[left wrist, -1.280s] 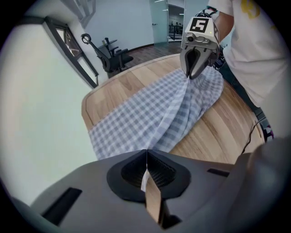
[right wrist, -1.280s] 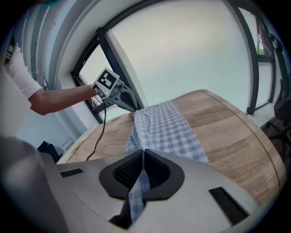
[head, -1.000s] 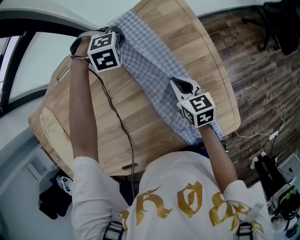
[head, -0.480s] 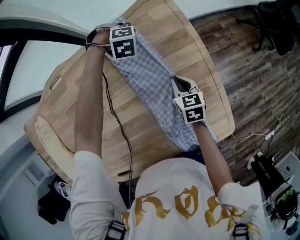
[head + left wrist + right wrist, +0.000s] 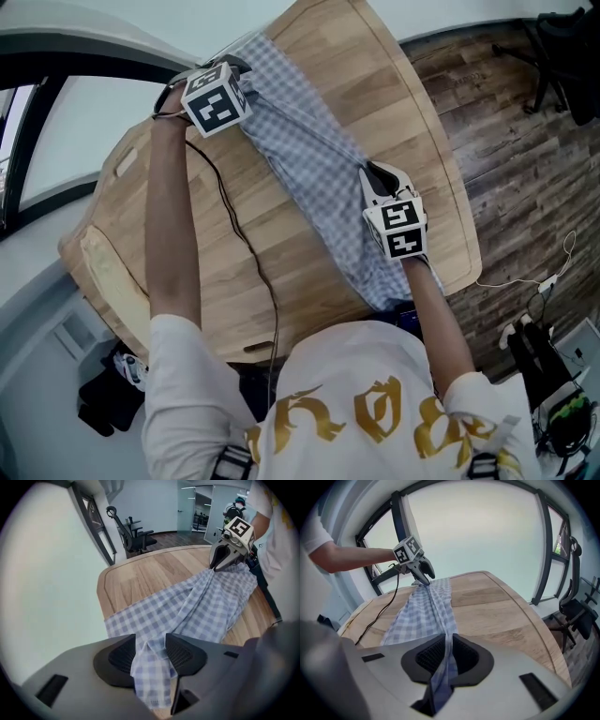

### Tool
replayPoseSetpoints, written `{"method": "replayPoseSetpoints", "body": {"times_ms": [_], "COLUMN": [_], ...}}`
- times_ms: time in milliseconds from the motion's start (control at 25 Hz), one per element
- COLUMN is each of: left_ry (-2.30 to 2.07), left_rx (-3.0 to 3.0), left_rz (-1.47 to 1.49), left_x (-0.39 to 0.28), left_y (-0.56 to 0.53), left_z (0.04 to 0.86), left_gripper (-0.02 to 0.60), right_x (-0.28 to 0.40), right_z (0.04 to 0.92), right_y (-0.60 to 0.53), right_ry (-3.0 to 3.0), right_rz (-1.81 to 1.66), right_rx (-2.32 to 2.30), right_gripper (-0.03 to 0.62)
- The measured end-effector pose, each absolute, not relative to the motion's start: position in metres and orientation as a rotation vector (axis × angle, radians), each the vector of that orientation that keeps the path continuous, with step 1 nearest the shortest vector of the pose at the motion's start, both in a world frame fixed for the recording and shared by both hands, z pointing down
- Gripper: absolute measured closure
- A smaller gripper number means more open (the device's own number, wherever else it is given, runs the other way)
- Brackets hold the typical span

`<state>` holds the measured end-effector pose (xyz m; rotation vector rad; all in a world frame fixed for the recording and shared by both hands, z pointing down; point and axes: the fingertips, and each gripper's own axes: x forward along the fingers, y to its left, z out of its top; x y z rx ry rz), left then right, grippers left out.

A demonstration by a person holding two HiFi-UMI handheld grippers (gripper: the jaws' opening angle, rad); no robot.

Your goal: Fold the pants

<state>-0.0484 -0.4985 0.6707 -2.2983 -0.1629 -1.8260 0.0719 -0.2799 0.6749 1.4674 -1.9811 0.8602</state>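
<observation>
opening left tool loose round pants, right tool easing, pinching them, overhang hidden

A white short-sleeved T-shirt covers the person's upper body. Large ornate gold lettering runs across the chest in a curved band, with the characters too distorted to read. The left sleeve and right sleeve are loose, plain white and end above the elbows. Two dark straps with pale buckle-like fittings sit low on the chest, one on the left and one on the right.
</observation>
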Motion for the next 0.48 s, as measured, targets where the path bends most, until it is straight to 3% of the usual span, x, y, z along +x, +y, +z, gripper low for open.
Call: {"method": "replayPoseSetpoints", "body": {"times_ms": [120,200,280,480], "left_ry": [-0.008,0.235,0.395,0.165], "left_rx": [-2.289,-2.232,-2.224,-2.255], "left_rz": [-1.747,-1.657,-1.609,-1.768], "left_x": [-0.053,-0.06,-0.072,-0.114], "left_y": [-0.522,-0.557,-0.581,-0.546], "left_z": [0.654,0.636,0.618,0.633], "left_gripper": [0.362,0.367,0.439,0.457], "right_x": [0.072,0.078,0.086,0.093], "right_z": [0.676,0.675,0.674,0.669], "right_y": [-0.279,-0.278,-0.278,-0.278], "right_ry": [-1.973,-1.945,-1.92,-1.925], "right_rz": [0.88,0.885,0.884,0.889], "right_rx": [1.478,1.504,1.533,1.551], "right_gripper": [0.541,0.5,0.465,0.448]}}
